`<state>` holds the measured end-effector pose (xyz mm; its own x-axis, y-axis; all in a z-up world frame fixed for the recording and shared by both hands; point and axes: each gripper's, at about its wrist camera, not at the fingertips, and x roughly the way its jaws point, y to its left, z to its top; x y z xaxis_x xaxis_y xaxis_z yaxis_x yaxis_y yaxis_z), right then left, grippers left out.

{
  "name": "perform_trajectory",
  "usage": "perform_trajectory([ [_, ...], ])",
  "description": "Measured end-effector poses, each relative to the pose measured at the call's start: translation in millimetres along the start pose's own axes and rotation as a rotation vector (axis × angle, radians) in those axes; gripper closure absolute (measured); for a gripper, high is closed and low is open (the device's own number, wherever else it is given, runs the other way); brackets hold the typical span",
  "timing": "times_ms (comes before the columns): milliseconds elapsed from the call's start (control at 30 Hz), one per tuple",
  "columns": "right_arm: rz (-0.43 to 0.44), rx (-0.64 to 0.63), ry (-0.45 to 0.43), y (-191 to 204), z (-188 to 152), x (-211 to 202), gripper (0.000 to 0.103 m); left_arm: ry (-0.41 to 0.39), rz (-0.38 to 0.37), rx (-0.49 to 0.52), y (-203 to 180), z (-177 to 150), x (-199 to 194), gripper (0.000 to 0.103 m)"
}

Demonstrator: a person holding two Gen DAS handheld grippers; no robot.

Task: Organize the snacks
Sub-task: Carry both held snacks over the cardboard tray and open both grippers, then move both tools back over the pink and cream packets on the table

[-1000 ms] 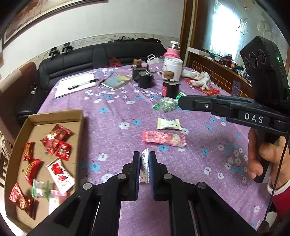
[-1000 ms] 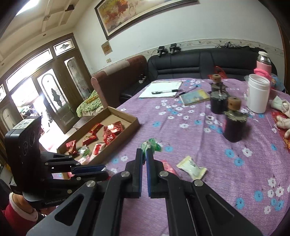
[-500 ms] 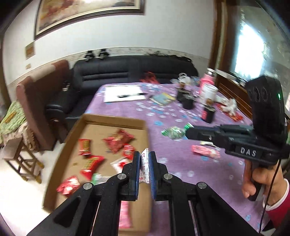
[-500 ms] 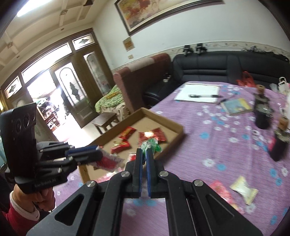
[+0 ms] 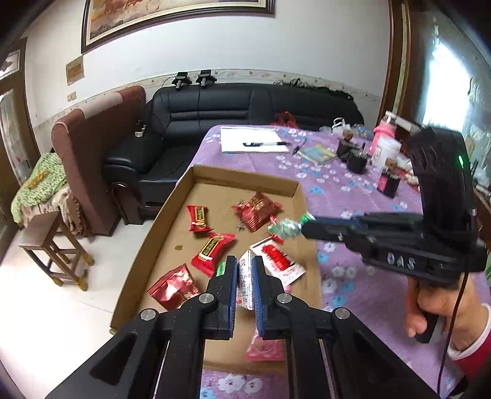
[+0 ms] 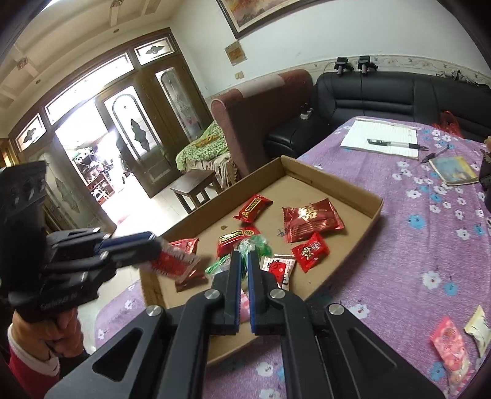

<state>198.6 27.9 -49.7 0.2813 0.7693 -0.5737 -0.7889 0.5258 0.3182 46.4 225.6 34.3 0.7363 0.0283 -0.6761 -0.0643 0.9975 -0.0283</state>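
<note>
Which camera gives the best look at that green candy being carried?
The left wrist view: the green-wrapped candy shows side-on, whole, at the right gripper tip above the cardboard tray. The right wrist view has its own fingers covering most of it.

Home living room. Black leather sofa (image 5: 245, 104) runs along the wall straight ahead of the left tongs, brown armchair (image 5: 92, 153) to their left with a wooden stool (image 5: 52, 242) beside it. Framed painting (image 5: 172, 15) hangs above the sofa. Glazed wooden double doors (image 6: 122, 129) sit far left of the right tongs. Table with purple floral cloth (image 6: 429, 245) lies under both tongs, with a notepad and pen (image 6: 383, 141) at its far end.
</note>
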Motion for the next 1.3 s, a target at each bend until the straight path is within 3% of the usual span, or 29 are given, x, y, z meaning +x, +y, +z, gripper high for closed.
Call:
perform_trajectory([
  [200, -0.033, 0.007, 0.012, -4.1, 7.8, 23.0, 0.099, 0.0, 0.047, 0.016, 1.7, 5.3, 9.8, 0.094],
  [600, -0.085, 0.003, 0.054, -7.8, 15.8, 59.9, 0.099, 0.028, 0.14, -0.054, 27.7, 22.7, 43.9, 0.089],
  [667, -0.089, 0.01, 0.061, -8.8, 13.7, 60.4, 0.093, 0.032, 0.164, -0.054, 28.8, 22.8, 45.7, 0.083],
  [700, -0.088, 0.013, 0.061, -10.4, 13.3, 60.4, 0.085, 0.033, 0.172, -0.049, 28.1, 22.6, 46.4, 0.065],
  [733, -0.095, 0.013, 0.055, -11.1, 12.5, 58.6, 0.078, 0.029, 0.192, -0.04, 27.1, 22.1, 46.1, 0.039],
  [767, -0.104, 0.013, 0.048, -12.0, 12.1, 56.6, 0.058, 0.019, 0.211, -0.034, 25.4, 21.8, 44.6, 0.029],
  [800, -0.112, 0.014, 0.041, -12.9, 13.0, 56.7, 0.045, 0.0, 0.226, -0.026, 23.6, 21.3, 41.4, 0.022],
  [1000, -0.127, 0.004, -0.002, -12.3, 16.3, 37.0, 0.044, -0.008, 0.262, -0.03, 21.0, 24.1, 36.2, 0.013],
  [1300, -0.154, -0.013, -0.027, -13.4, 16.1, 10.2, 0.039, -0.02, 0.273, -0.025, 10.4, 23.6, 27.9, 0.012],
])
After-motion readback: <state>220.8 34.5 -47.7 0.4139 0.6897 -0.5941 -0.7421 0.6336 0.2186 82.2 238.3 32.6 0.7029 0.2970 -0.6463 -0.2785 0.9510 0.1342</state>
